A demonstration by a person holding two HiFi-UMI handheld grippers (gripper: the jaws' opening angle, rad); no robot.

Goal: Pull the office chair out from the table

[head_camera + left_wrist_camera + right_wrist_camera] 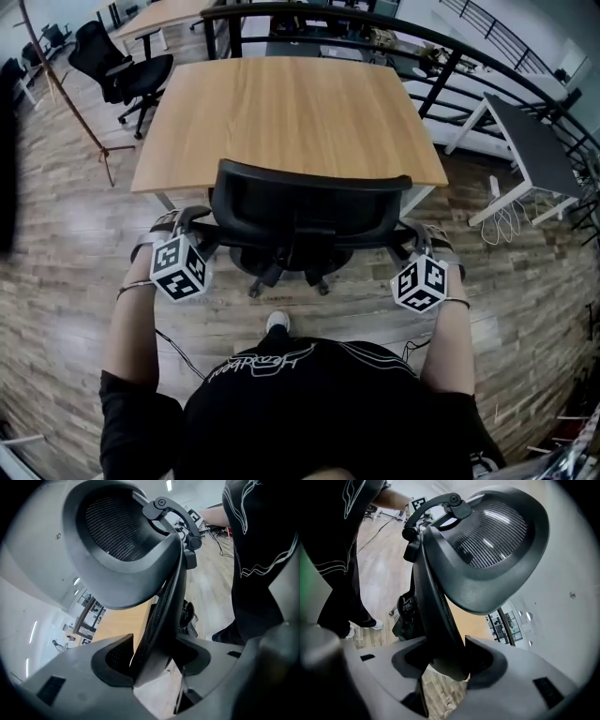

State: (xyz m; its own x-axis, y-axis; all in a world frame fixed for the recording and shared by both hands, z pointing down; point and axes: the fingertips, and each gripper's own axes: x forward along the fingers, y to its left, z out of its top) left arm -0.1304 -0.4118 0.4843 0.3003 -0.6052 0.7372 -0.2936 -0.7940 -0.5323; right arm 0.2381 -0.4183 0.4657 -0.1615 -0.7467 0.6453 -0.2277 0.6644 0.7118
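Observation:
A black mesh-backed office chair stands with its seat tucked under the wooden table, its backrest toward me. My left gripper is at the backrest's left edge and my right gripper at its right edge. In the left gripper view the backrest's rim runs down between the jaws of the left gripper and fills the gap between the pads. The right gripper view shows the same: the rim is clamped in the right gripper. The headrest curves overhead.
A second black office chair stands far left beside a wooden pole stand. A dark curved railing runs behind the table. A grey-topped white desk is at the right. My shoe is just behind the chair's wheeled base.

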